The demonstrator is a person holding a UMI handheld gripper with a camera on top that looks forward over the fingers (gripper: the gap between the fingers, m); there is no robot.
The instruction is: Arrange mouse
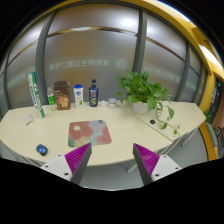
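A small dark mouse (42, 149) lies on the pale table (120, 140), near its front edge and well left of my fingers. A pinkish mouse mat (89, 131) with a teal patch lies in the middle of the table, just beyond my left finger. My gripper (112, 160) is held above the table's front edge, open and empty, with its purple pads (147, 157) wide apart. The mouse is left of the mat and apart from it.
At the back left stand a green-white tube (32, 94), a brown packet (63, 96), a white bottle (78, 95) and a dark blue bottle (93, 94). A leafy potted plant (147, 92) stands at the right. Glass partitions stand behind the table.
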